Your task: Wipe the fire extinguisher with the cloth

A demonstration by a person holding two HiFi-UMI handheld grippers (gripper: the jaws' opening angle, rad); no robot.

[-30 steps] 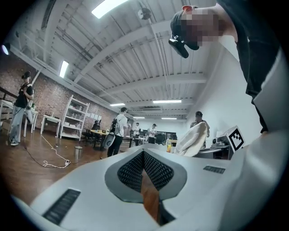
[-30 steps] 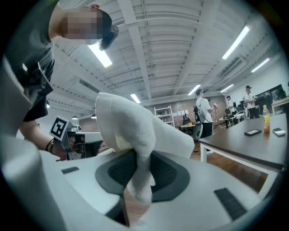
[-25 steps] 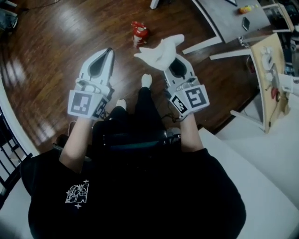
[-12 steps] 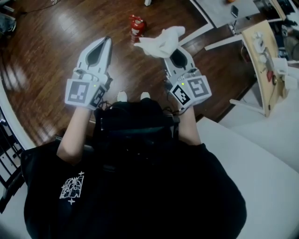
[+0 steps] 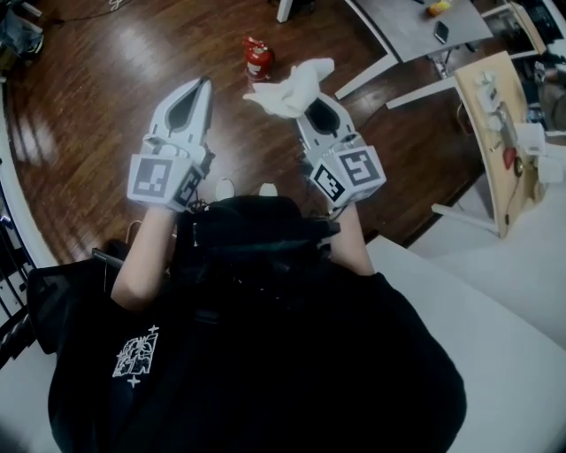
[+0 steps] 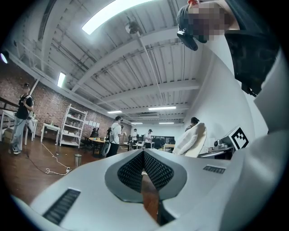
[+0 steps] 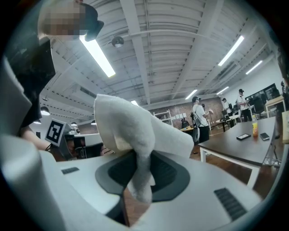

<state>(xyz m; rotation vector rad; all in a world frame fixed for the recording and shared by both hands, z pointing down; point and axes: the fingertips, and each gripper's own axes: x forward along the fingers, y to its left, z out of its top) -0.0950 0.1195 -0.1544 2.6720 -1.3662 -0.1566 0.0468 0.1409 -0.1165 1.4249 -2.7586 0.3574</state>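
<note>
While the fire extinguisher [image 5: 257,57] sits on the wooden floor [image 5: 97,88], ahead of the person and well apart from both claws, no wiping looks begun. The white cloth [image 5: 287,88] is pinched in the right claw [image 5: 309,102], whose jaws are closed on it. The left claw [image 5: 203,84] is closed and empty. Reaching the extinguisher and the whole wipe are left to do.

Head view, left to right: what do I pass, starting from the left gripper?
left gripper → fire extinguisher → right gripper → grey table → wooden board
</note>
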